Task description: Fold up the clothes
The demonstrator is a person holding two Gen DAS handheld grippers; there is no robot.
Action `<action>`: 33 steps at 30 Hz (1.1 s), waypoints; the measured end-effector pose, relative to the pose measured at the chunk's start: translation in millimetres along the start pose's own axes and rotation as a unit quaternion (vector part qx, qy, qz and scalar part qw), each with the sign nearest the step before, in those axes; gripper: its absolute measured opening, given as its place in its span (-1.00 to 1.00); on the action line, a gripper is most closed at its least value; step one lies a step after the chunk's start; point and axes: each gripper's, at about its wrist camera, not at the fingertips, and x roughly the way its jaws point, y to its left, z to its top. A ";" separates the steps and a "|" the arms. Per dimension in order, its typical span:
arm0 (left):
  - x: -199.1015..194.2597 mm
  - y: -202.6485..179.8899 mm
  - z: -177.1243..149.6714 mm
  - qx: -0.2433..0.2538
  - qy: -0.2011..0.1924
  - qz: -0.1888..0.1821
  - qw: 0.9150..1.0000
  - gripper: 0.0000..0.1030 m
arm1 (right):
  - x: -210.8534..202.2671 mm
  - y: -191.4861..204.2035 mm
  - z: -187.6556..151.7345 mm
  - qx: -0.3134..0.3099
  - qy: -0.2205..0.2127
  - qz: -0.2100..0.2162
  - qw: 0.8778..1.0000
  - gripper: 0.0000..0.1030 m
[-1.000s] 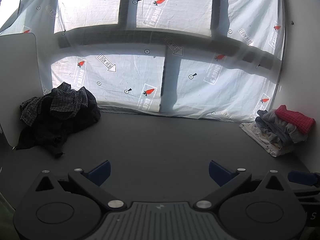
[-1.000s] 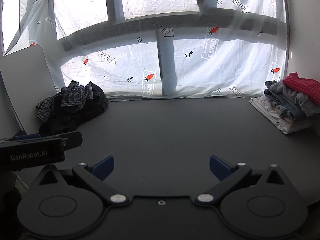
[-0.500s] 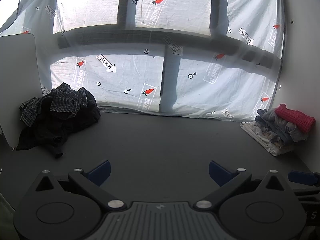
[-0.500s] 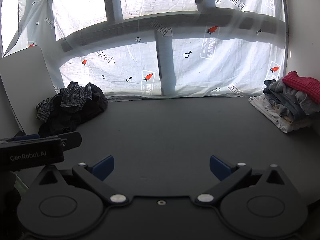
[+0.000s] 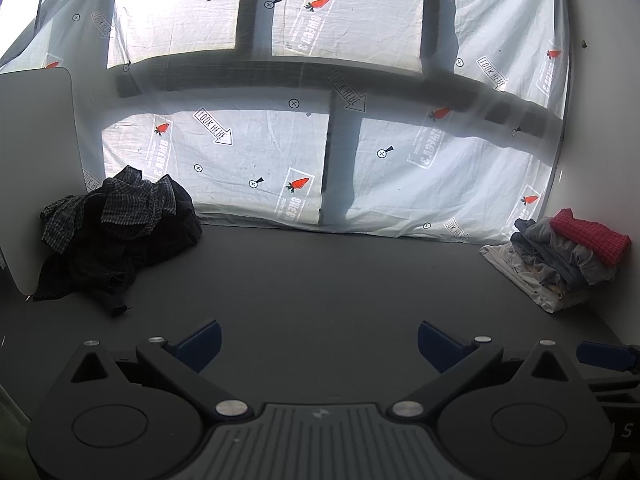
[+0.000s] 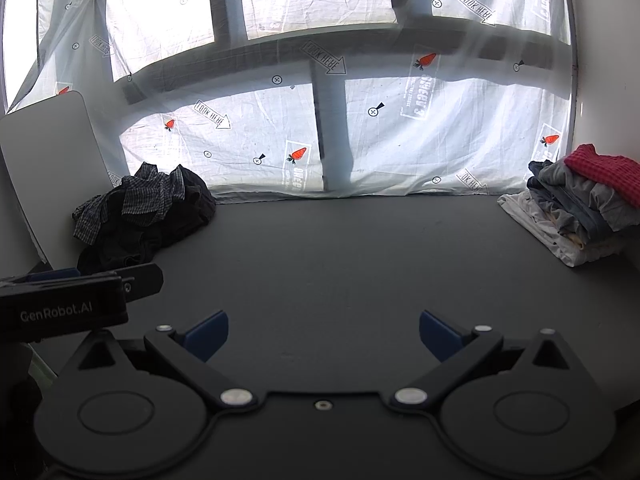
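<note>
A heap of unfolded dark clothes with a checked shirt on top lies at the table's far left. At the far right sits a stack of folded clothes, topped by a red knit piece. My left gripper hovers open over the dark table near its front edge, nothing between its blue fingers. To its right my right gripper is open too and holds nothing. The left gripper's body shows at the left of the right wrist view.
A white sheet printed with carrots and arrows hangs over the windows behind the table. A grey panel stands upright at the far left beside the dark heap. A white wall bounds the right side.
Both grippers stay open. The views have shifted only slightly; the right wrist view has tipped a little so the clothes appear marginally higher.
</note>
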 end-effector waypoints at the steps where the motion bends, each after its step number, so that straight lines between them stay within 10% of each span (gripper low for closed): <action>1: -0.3 -0.2 -0.2 0.000 0.000 0.000 1.000 1.00 | 0.0 -0.1 -0.1 0.000 0.000 0.000 1.000 1.00; 18: 7.9 -7.6 1.9 0.007 0.012 -0.015 1.000 1.00 | 2.0 -9.7 -4.7 0.027 0.007 -0.021 0.999 1.00; 33: 108.1 -39.8 39.0 -0.024 0.058 0.010 0.998 1.00 | 84.6 -77.4 45.7 0.052 -0.023 -0.035 0.998 1.00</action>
